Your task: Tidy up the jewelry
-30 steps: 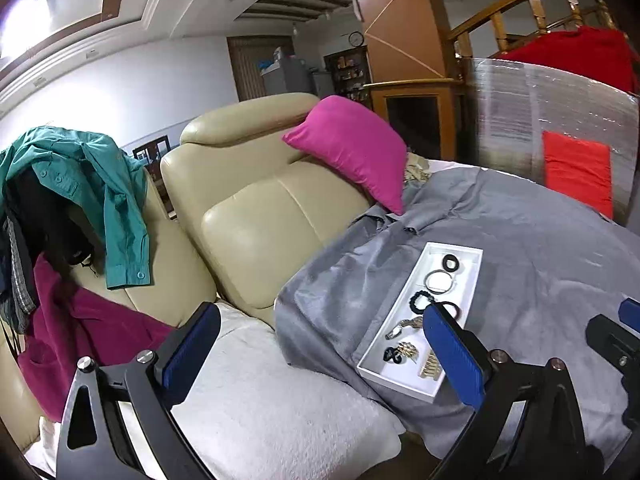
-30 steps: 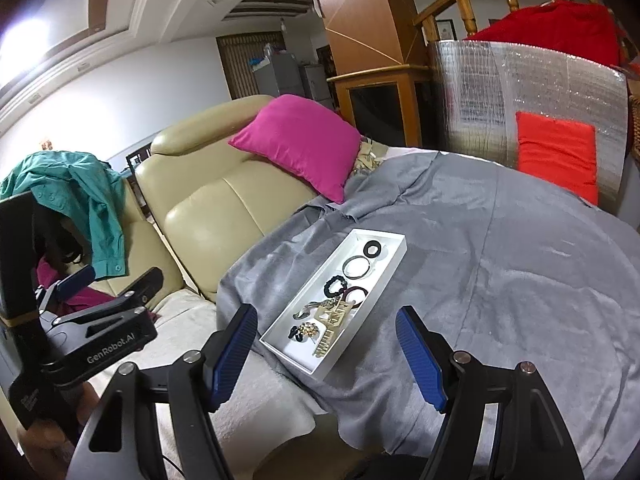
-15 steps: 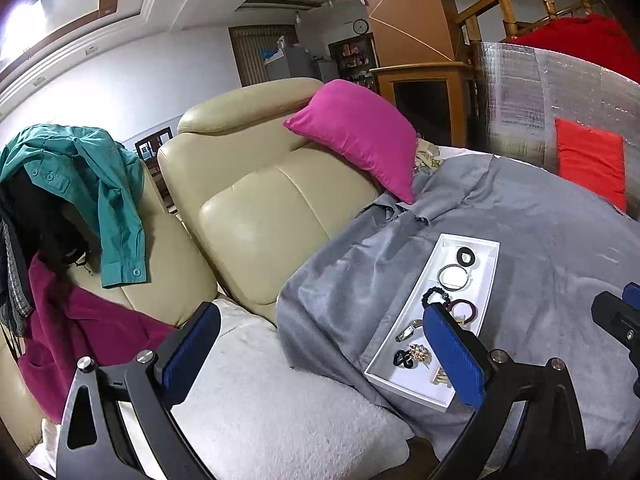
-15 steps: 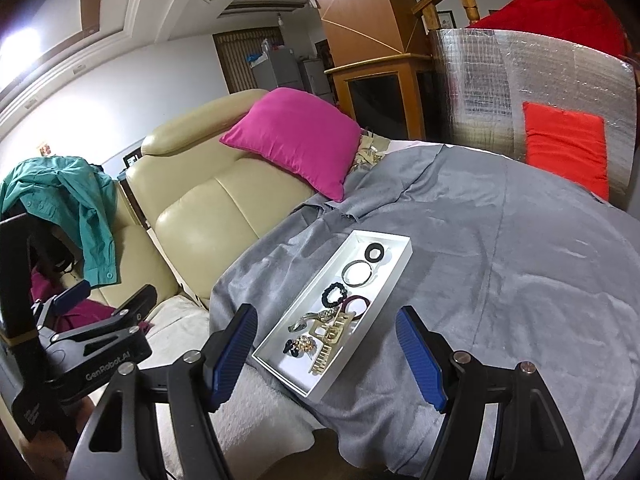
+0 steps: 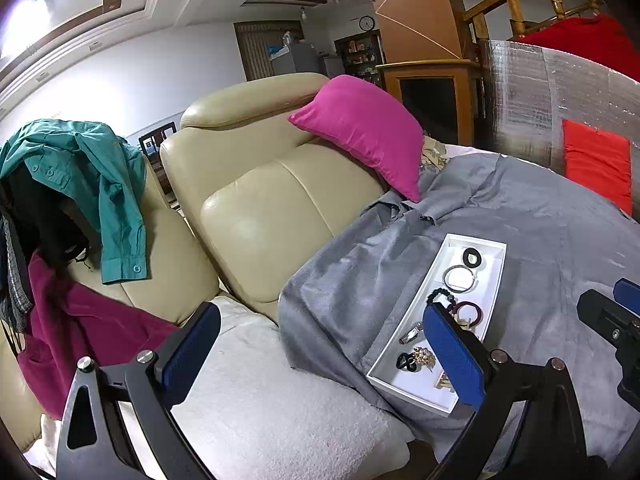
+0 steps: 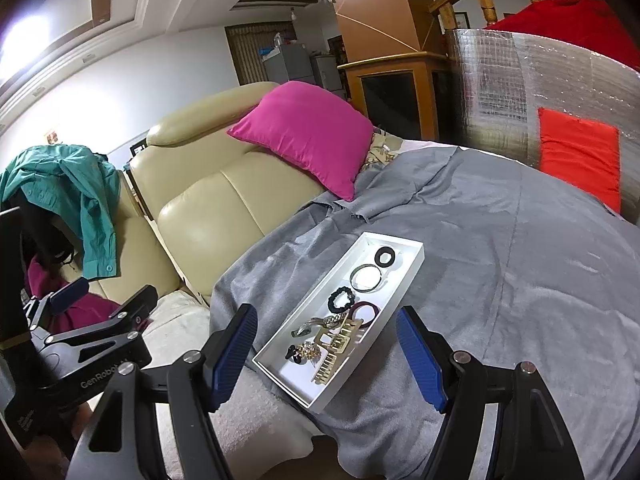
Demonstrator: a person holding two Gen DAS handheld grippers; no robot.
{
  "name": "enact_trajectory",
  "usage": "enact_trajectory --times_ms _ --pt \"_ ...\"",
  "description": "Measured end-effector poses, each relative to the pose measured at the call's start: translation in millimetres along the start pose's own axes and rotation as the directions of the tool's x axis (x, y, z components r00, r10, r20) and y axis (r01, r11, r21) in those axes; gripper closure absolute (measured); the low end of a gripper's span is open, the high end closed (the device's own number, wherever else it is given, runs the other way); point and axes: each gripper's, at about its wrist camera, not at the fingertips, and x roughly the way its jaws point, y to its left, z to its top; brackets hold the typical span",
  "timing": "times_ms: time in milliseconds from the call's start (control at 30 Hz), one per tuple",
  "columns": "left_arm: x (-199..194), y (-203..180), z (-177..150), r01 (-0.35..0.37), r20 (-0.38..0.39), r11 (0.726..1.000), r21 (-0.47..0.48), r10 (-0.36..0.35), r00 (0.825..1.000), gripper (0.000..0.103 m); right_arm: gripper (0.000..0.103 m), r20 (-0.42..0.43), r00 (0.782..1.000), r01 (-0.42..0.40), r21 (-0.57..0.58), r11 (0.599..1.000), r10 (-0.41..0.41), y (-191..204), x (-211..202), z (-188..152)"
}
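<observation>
A white tray (image 6: 404, 288) lies on the grey cloth (image 6: 500, 280). It holds a black ring (image 6: 385, 257), a silver bangle (image 6: 366, 277), a black bead bracelet (image 6: 341, 298), a dark red bangle (image 6: 366, 312), a silver clip (image 6: 316, 325), a brooch (image 6: 304, 351) and a gold claw clip (image 6: 334, 350). My right gripper (image 6: 326, 354) is open and empty, just above the tray's near end. My left gripper (image 5: 320, 354) is open and empty, left of the tray (image 5: 494, 280); its right finger (image 5: 454, 354) hides part of the tray. The left gripper also shows in the right wrist view (image 6: 100, 312).
A beige leather sofa (image 5: 260, 200) stands to the left with a pink cushion (image 5: 360, 136), a teal shirt (image 5: 100, 184) and a magenta garment (image 5: 80, 336). A white towel (image 5: 280, 408) lies near the front. A silver foil panel (image 6: 520, 92) with a red cloth (image 6: 576, 152) stands behind.
Both grippers have moved forward and a little left, so the tray sits closer and further right in the left wrist view. Both stay open and empty.
</observation>
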Motion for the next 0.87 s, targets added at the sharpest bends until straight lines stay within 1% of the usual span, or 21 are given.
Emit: enact_trajectory --times_ms 333,600,800,867 --pt "-1 1 0 0.001 0.001 1.000 -0.001 -0.001 1.000 0.002 0.028 0.007 1.000 -0.009 -0.007 1.000 0.009 3 0 4" --pt "-4 -7 1 -0.018 0.001 1.000 0.013 0.018 1.000 0.002 0.028 0.009 1.000 -0.029 0.002 1.000 0.029 -1 2 5" --pt "-7 -21 1 -0.042 0.005 0.998 0.037 0.042 0.999 0.002 0.028 0.014 0.999 -0.049 0.033 0.998 0.048 -17 2 4" --pt "-9 -31 3 -0.029 0.004 0.998 0.050 0.029 1.000 0.002 0.028 0.025 0.998 -0.051 0.053 0.997 0.050 -26 -1 4"
